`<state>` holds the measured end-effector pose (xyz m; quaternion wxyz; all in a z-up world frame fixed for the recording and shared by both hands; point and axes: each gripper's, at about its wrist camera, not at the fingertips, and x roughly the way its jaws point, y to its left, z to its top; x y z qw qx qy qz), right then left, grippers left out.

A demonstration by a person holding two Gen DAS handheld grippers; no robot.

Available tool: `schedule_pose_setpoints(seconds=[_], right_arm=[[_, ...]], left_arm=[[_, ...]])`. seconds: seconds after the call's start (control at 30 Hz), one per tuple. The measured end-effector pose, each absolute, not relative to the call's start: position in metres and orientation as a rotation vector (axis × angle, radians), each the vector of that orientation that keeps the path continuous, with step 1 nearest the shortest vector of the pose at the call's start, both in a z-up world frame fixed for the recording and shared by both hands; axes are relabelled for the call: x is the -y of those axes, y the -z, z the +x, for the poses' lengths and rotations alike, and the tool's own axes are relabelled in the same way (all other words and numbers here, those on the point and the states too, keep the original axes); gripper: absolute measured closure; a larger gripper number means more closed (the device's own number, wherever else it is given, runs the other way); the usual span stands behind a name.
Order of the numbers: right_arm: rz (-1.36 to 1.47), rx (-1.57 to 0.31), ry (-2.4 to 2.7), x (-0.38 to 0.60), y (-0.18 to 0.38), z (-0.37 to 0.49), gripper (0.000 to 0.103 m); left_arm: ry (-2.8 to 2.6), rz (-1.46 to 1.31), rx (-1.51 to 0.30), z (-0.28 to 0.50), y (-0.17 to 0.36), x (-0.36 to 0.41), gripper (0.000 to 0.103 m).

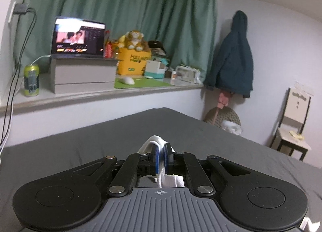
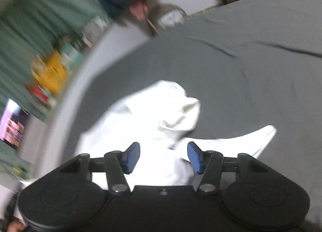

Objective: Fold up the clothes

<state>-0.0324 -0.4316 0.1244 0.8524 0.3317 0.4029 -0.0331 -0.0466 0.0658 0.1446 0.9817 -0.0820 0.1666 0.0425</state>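
The left gripper (image 1: 161,156) pinches a bunched edge of the white garment (image 2: 153,115), jaws nearly closed. The right gripper (image 2: 163,156) gapes wide, empty; the garment lies crumpled mid-frame on the grey bed (image 2: 251,70), directly ahead of it.

A fold of white garment (image 1: 156,140) is clamped between the blue pads (image 1: 156,159) of the left gripper (image 1: 161,158) above a grey bedsheet (image 1: 80,143). Behind, a lit laptop (image 1: 77,37), a drink can (image 1: 31,80) and a plush monkey (image 1: 133,39) are ranged along a ledge (image 1: 80,96) before green curtains (image 1: 124,6).
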Motion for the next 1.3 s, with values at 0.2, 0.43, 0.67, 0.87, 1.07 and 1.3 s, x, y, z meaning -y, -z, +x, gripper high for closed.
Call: schedule_pose_setpoints(seconds=[0.2,0.43,0.67,0.87,1.07,1.3], right_arm=[[0.427,-0.945,-0.036,0.396,-0.086,0.007,0.053],[-0.118,-1.173,-0.091,0.355,-0.026,0.049,0.077],[0.297,-1.016,-0.106,0.444,-0.117,-0.012,0.089],[0.311,-0.897,0.186,0.539,-0.193,-0.131,0.089],[0.346,-1.033,0.416,0.583,-0.166,-0.196,0.089],[0.287,-1.040,0.428,0.564,-0.133,-0.151,0.068]], left_arm=[[-0.116,-0.169,-0.365,-0.038,-0.136,-0.073,0.098],[-0.109,-0.162,-0.390,-0.030,-0.127,-0.079,0.098],[-0.013,-0.134,-0.328,-0.037,-0.130,-0.071,0.098],[0.407,-0.030,-0.184,-0.059,-0.138,-0.032,0.098],[0.880,0.014,-0.329,-0.064,-0.133,0.027,0.098],[1.040,0.282,-0.693,-0.070,-0.111,0.075,0.098]])
